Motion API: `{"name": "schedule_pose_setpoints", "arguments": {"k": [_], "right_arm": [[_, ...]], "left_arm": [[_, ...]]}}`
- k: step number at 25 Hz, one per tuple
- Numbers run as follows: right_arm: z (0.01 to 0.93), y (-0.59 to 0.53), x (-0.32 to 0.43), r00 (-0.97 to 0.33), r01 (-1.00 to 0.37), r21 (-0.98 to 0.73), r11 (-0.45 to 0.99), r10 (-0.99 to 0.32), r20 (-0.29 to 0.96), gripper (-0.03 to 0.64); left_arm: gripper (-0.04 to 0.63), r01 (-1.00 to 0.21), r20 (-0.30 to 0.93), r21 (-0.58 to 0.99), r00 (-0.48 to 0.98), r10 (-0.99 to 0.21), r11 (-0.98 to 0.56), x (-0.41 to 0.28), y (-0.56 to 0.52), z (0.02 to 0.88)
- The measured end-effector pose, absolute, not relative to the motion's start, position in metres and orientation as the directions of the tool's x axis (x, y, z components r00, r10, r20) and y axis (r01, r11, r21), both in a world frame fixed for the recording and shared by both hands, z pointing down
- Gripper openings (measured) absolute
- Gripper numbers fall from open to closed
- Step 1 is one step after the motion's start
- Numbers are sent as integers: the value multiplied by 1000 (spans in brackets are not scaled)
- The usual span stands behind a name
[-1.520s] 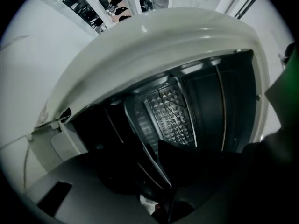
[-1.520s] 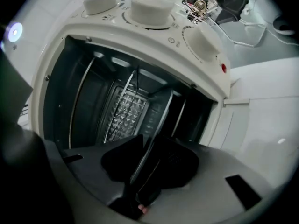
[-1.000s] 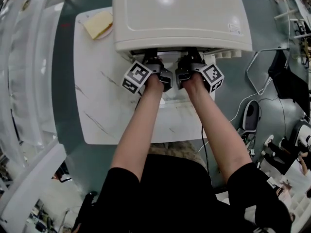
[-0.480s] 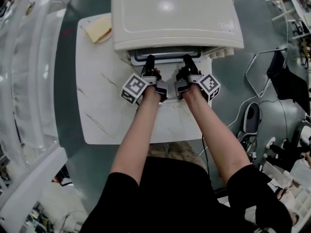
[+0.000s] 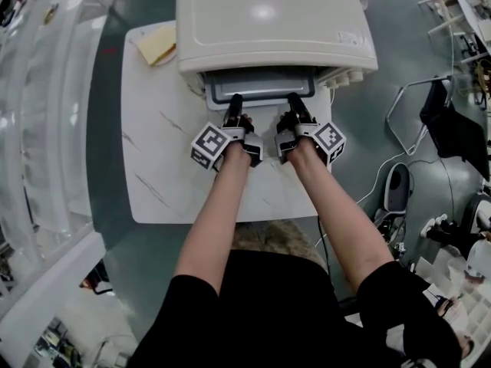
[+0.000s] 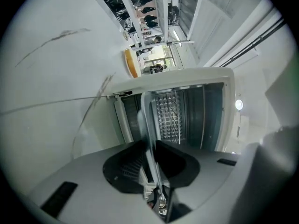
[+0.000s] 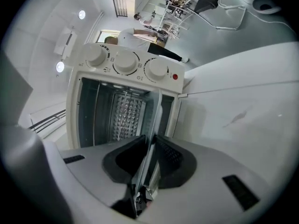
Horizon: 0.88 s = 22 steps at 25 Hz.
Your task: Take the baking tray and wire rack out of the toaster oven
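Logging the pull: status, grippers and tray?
Left gripper, right gripper shut on rim of grey metal baking tray; right fingers just closed tighter. Tray partly out of cream toaster oven. Nothing blocking.

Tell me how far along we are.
Done: tray partly out of the oven. In hand: left gripper and right gripper clamp its front rim; the right's jaws have just closed further on it. To do: pull the tray clear, then the rack, not visible yet.

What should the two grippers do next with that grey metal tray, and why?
Probably draw it straight back toward the person. The left gripper and the right gripper, whose jaws have just been closing, clamp the front rim of the grey metal baking tray, which sits only partly out of the cream toaster oven.
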State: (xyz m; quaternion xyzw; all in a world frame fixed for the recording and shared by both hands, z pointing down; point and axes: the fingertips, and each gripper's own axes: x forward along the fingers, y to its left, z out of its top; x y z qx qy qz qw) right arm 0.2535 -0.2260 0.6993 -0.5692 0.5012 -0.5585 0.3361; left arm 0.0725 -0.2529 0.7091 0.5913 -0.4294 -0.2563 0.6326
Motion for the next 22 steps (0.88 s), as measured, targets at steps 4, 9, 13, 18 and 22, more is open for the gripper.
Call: {"name": "schedule_pose_setpoints", "arguments": {"k": [4, 9, 13, 18, 22], "right_arm": [[696, -211, 255, -130, -195, -943, -269, -946, 296, 83], [695, -197, 253, -132, -186, -937, -294, -938, 320, 80], [692, -183, 253, -134, -174, -939, -296, -938, 321, 78], [688, -163, 250, -135, -161, -940, -300, -937, 322, 78], [685, -145, 249, -144, -162, -942, -294, -937, 317, 80]], "left_arm": [[94, -178, 234, 970, 500, -834, 166, 74, -236, 706], [94, -167, 224, 973, 496, -839, 161, 71, -223, 704], [95, -166, 225, 973, 493, -841, 163, 71, -209, 701], [95, -165, 230, 971, 484, -844, 171, 68, -188, 698], [95, -163, 232, 971, 482, -845, 174, 66, -170, 695]]}}
